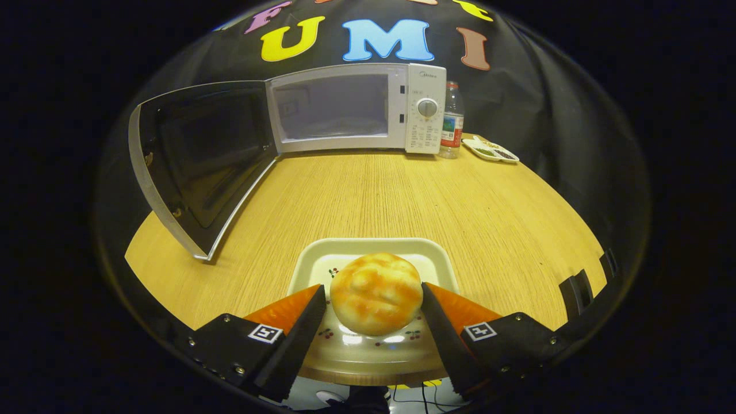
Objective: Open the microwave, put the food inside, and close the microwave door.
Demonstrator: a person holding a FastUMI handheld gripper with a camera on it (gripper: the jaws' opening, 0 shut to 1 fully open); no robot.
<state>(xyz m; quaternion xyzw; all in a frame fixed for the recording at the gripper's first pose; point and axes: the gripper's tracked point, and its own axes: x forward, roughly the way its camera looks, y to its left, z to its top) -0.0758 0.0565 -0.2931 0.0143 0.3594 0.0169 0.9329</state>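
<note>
Both orange fingers (290, 307) of the gripper (375, 299) clench a round, glossy bun (376, 292) over a rounded-square plate (322, 256); beyond the bun, the white boxy microwave (417, 109) stands open.

The table (402, 195) is pale wood with fine straight grain, matt. The plate (368, 356) looks glazed and glossy, catching light, while the bun (376, 293) has a smooth, faintly shiny crust. The microwave (425, 109) is white plastic; its door (201, 161) is dark, reflective glass.
</note>
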